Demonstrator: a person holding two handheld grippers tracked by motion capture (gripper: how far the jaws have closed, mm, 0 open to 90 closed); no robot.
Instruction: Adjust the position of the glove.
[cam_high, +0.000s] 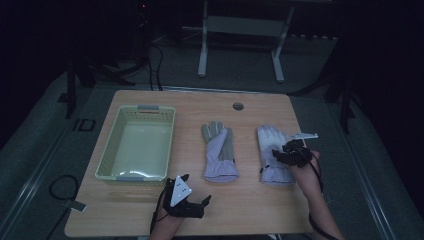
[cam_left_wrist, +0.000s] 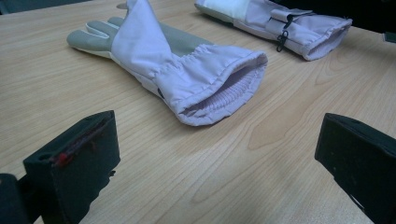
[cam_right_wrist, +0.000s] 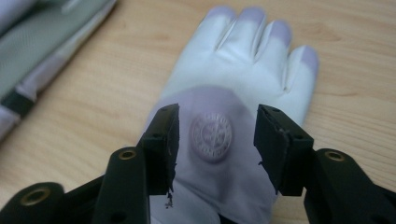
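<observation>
Right gripper view | right gripper (cam_right_wrist: 217, 140) spread over right glove (cam_right_wrist: 233, 84), unpinched | left gripper (cam_left_wrist: 210, 168) spread | risk: closing high, pads skid off fabric.

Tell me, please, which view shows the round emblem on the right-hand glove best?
The right gripper view: the emblem sits large between the open jaws. In the high view the right gripper covers that part of the glove; the left gripper view shows its cuff end.
</observation>
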